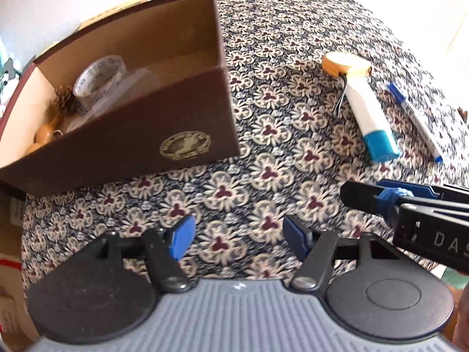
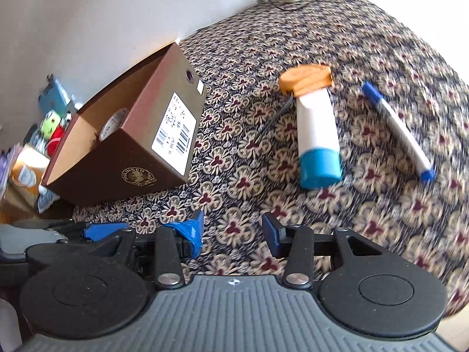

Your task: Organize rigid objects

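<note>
Holding tape roll (image 1: 99,80), pinecone (image 1: 63,99) | brown box (image 1: 164,135) | grippers empty, parted

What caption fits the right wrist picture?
Open right claw faces a tube, marker and brown box.

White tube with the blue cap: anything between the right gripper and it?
Nothing visible. The right gripper is open, with only bare patterned tablecloth between it and the tube. The wooden disc lies at the tube's far end, the marker off to its right, and the box to its left.
</note>
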